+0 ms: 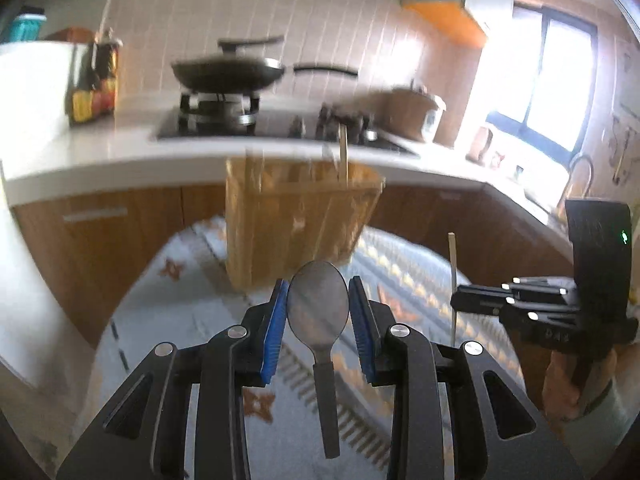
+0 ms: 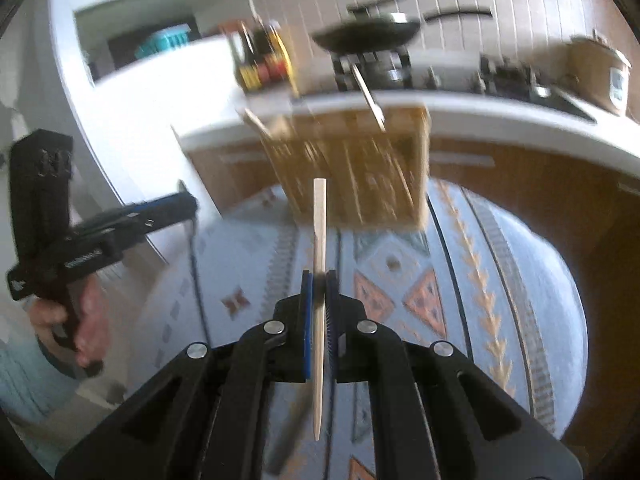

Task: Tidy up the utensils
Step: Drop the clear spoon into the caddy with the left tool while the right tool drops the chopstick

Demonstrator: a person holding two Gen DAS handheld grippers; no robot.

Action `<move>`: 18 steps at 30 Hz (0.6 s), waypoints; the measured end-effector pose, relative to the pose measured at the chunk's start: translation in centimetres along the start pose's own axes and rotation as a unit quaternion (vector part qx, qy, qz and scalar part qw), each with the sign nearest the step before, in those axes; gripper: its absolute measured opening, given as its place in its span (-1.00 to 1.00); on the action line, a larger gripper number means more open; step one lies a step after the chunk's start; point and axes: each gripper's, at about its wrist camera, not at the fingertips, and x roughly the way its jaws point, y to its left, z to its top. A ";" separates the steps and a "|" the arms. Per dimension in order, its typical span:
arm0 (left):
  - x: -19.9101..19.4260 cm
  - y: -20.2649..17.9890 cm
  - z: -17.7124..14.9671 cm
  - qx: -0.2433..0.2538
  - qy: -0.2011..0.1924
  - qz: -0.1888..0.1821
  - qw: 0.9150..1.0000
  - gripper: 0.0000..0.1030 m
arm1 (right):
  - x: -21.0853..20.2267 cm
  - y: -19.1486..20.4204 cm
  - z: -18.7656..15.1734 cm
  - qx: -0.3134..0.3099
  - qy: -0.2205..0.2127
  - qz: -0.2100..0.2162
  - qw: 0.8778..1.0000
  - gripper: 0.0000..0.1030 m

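My left gripper (image 1: 318,300) is shut on a metal spoon (image 1: 319,304) with a dark handle, held upright by its bowl, just in front of a woven utensil basket (image 1: 296,220). My right gripper (image 2: 319,280) is shut on a pale wooden chopstick (image 2: 319,240), upright, with the same basket (image 2: 352,168) a little ahead. The basket holds a few sticks and utensils that poke out of its top. The right gripper (image 1: 460,300) with its chopstick shows at the right of the left wrist view. The left gripper (image 2: 188,204) shows at the left of the right wrist view.
The basket stands on a table with a patterned blue and orange cloth (image 2: 440,280). Behind it runs a white kitchen counter (image 1: 120,148) with a stove and a black pan (image 1: 228,74), sauce bottles (image 1: 94,80), a rice cooker (image 1: 424,114) and wooden cabinets below.
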 end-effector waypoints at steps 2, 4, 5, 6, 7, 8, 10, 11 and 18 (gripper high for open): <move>-0.7 -0.2 1.4 -0.002 -0.034 -0.001 0.999 -0.44 | -0.7 0.5 1.3 -0.006 -0.035 0.016 0.999 -0.91; -1.2 -0.6 2.9 -0.005 -0.064 0.000 0.998 -0.44 | -1.5 1.0 2.6 -0.010 -0.066 0.025 0.997 -0.91; -1.4 -0.6 3.8 -0.007 -0.079 -0.002 0.997 -0.44 | -1.9 1.3 3.3 -0.012 -0.083 0.027 0.996 -0.91; -1.7 -0.5 4.4 -0.008 -0.088 -0.005 0.996 -0.44 | -2.4 1.5 4.2 -0.013 -0.100 0.030 0.994 -0.91; -2.0 -0.7 5.5 -0.010 -0.104 -0.007 0.994 -0.44 | -2.8 1.7 4.8 -0.013 -0.112 0.031 0.993 -0.91; -2.2 -0.8 6.2 -0.009 -0.116 -0.006 0.993 -0.44 | -3.2 1.9 5.5 -0.014 -0.127 0.030 0.991 -0.91; -2.3 -1.2 7.8 -0.003 -0.144 -0.002 0.990 -0.44 | -3.6 2.1 7.3 -0.015 -0.156 0.021 0.987 -0.91; -2.4 -1.2 8.5 -0.001 -0.155 0.000 0.988 -0.44 | -3.8 2.1 8.1 -0.014 -0.170 0.020 0.985 -0.91; -1.3 -0.5 12.3 0.000 -0.218 0.023 0.976 -0.43 | -2.9 1.7 13.1 -0.010 -0.246 -0.022 0.969 -0.91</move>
